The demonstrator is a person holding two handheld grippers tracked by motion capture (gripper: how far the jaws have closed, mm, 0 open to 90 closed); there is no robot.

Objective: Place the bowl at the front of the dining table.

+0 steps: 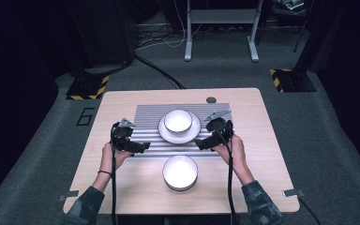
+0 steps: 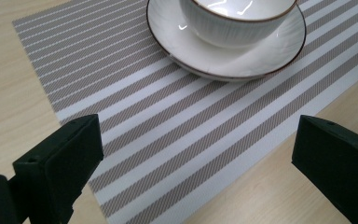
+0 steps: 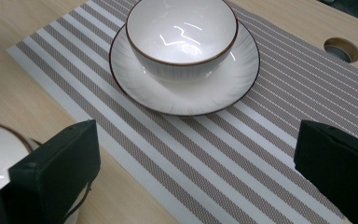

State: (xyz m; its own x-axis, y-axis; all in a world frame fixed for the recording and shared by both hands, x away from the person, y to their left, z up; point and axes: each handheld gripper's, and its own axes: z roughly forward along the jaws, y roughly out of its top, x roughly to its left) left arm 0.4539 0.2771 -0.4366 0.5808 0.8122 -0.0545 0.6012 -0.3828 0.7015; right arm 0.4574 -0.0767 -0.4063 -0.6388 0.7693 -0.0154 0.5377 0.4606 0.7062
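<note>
A: Item one, bench (image 1: 122, 187)?
B: Light wood, centre of the high view. A round hole (image 1: 211, 100) near its far edge; the same hole sits upper right in the right gripper view.

A: Mat (image 1: 147, 119)?
B: Striped grey and white, flat on the bench, upper middle of the high view.

A: Crockery on the mat?
B: One white plate (image 1: 193, 133), brown-rimmed, centre of the mat. One white ribbed bowl (image 1: 178, 120) standing upright on it. Both at the top of the left gripper view, and top centre of the right gripper view.

A: Other crockery?
B: A second white bowl (image 1: 180, 171) on bare wood, lower centre of the high view, just off the mat's near edge. It looks to sit on a stack, though I cannot tell of what. Its rim shows at the lower left of the right gripper view.

A: Left tongs (image 1: 143, 147)?
B: Hand-held, left of the plate, over the mat's left end. Jaws wide apart, nothing between them but mat.

A: Right tongs (image 1: 198, 144)?
B: Hand-held, right of the plate, pointing in toward it. Jaws wide, holding nothing. Neither pair touches the crockery.
</note>
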